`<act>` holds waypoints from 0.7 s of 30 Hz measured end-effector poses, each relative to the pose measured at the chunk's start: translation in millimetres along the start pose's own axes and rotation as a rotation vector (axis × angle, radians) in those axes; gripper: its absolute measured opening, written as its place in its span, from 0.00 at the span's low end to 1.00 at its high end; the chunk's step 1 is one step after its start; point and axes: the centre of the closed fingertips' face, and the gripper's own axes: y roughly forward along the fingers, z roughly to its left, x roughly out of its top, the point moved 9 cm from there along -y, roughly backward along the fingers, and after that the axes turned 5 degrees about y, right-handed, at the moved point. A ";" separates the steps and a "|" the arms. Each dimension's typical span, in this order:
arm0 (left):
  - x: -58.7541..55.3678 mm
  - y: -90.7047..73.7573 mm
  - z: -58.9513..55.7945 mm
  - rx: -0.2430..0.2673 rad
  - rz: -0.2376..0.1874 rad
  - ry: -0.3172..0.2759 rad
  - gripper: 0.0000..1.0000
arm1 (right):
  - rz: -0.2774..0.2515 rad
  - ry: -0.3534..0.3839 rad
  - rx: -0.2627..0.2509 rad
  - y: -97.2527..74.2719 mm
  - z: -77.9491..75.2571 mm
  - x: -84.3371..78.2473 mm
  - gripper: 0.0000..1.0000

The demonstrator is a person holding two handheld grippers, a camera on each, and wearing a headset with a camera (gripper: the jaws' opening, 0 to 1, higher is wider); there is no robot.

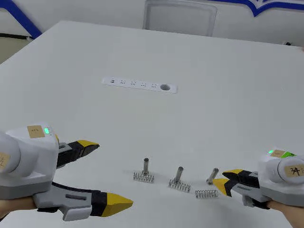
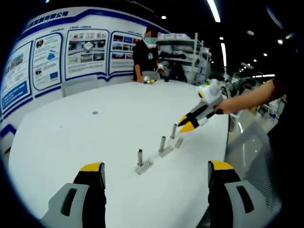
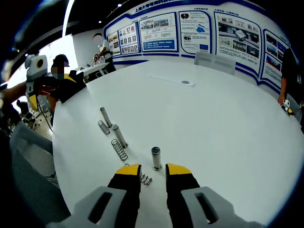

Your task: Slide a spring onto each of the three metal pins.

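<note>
Three short metal pins stand in a row near the table's front edge: left pin, middle pin, right pin. A loose spring lies flat beside each: left spring, middle spring, right spring. My left gripper is wide open and empty, well left of the row; its own view shows the pins ahead. My right gripper sits just right of the right pin, jaws narrowly apart. In its view the right gripper faces the nearest pin, with the spring by its left jaw.
A white power strip lies mid-table on the white table. A grey chair stands at the far edge. A person stands beyond the far side. The table's rounded front edge runs close to the pins.
</note>
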 end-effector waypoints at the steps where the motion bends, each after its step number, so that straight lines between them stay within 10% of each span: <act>1: -0.3 0.8 -0.8 -0.005 0.003 0.000 0.91 | 0.016 -0.016 0.031 0.1 0.0 -1.5 0.22; 11: 5.5 0.8 3.2 -0.004 -0.022 -0.027 0.92 | 0.112 -0.226 0.202 17.2 7.5 1.4 0.22; 21: 0.6 -3.6 10.5 0.028 0.007 -0.014 0.92 | 0.236 -0.352 0.183 29.5 -2.9 -7.4 0.19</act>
